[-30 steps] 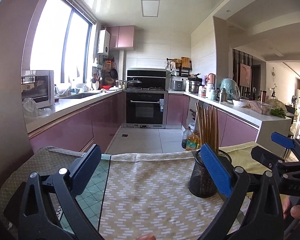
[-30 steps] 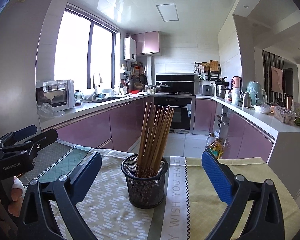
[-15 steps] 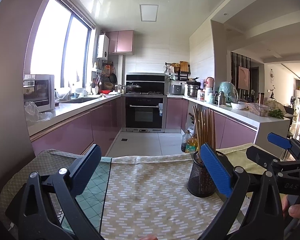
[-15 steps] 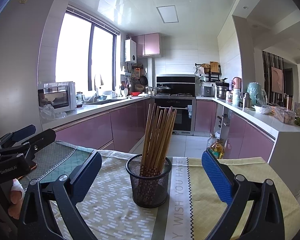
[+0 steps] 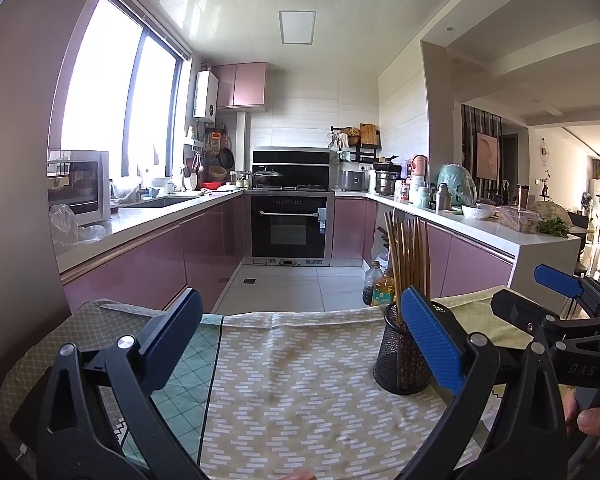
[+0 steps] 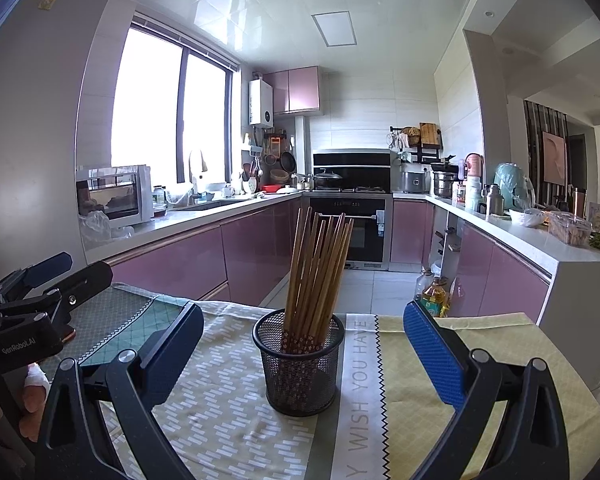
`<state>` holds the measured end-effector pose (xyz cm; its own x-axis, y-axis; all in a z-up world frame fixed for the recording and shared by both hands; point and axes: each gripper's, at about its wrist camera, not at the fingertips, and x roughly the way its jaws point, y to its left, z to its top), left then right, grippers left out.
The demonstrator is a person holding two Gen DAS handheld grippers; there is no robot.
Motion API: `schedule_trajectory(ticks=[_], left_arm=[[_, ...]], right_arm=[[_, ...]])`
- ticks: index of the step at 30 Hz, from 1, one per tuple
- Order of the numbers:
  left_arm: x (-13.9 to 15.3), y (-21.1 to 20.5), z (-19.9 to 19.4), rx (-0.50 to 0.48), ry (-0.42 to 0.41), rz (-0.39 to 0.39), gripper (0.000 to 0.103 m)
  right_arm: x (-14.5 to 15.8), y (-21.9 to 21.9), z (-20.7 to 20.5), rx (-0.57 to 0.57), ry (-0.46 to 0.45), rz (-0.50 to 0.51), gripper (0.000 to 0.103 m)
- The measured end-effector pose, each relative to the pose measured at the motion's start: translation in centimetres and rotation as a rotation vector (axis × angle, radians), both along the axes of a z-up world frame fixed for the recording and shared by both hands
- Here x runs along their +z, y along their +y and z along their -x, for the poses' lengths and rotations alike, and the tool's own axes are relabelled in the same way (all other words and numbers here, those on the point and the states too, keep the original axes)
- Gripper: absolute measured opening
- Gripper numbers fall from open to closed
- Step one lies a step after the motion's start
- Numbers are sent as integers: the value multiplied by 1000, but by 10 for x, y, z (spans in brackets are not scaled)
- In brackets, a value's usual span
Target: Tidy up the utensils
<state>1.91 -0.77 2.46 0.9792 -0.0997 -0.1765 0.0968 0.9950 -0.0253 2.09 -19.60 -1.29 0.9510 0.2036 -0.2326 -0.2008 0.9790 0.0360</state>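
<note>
In the left wrist view, the left tongs gaped wide and empty over the patterned cloth on the surface, with the mesh holder of chopsticks off at two o'clock, partly hidden behind the right-hand blue pad. In the right wrist view, the right tongs were likewise spread wide and held nothing, and the holder stood dead ahead at twelve o'clock, framed between the pads but apart from them, the chopsticks upright with a slight lean. The right tongs looked the nearer and better lined up, so any grasp would probably fall to them.
</note>
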Motion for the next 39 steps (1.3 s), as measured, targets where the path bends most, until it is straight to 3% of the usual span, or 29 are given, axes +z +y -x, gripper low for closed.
schedule_trajectory(ticks=[39], left_arm=[[-5, 0, 1, -4, 1, 1, 98]], right_arm=[[2, -5, 2, -17, -9, -15, 97]])
